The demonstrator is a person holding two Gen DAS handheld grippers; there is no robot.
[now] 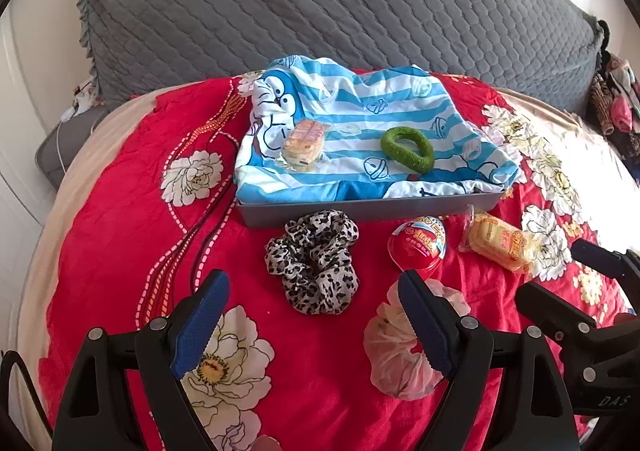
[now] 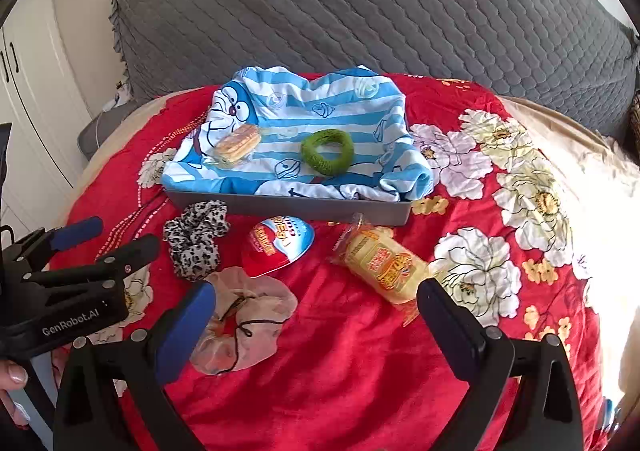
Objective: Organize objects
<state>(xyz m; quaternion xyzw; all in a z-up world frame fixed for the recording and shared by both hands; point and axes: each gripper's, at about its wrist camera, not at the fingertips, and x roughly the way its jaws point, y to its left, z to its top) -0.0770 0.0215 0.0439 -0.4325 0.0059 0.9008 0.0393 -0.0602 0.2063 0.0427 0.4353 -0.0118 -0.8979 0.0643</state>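
Both grippers hover over the red floral bedspread (image 1: pixel 100 243), jaws wide apart and holding nothing: the left gripper (image 1: pixel 316 325) over the leopard scrunchie (image 1: pixel 314 261), the right gripper (image 2: pixel 316 325) between the pale sheer scrunchie (image 2: pixel 244 319) and the yellow snack packet (image 2: pixel 380 265). Between those lies a red egg-shaped package (image 2: pixel 278 247). Behind, toward the grey headboard cover (image 1: pixel 320 3), a grey tray (image 2: pixel 288 207) lined with blue striped cloth (image 2: pixel 320 107) holds a wrapped cake (image 2: pixel 237 143) at left and a green ring (image 2: pixel 327 151) at right.

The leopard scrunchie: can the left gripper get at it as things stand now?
Probably yes. The left gripper is open and empty, and the leopard scrunchie lies just ahead of its fingertips on the red blanket, uncovered, with nothing between.
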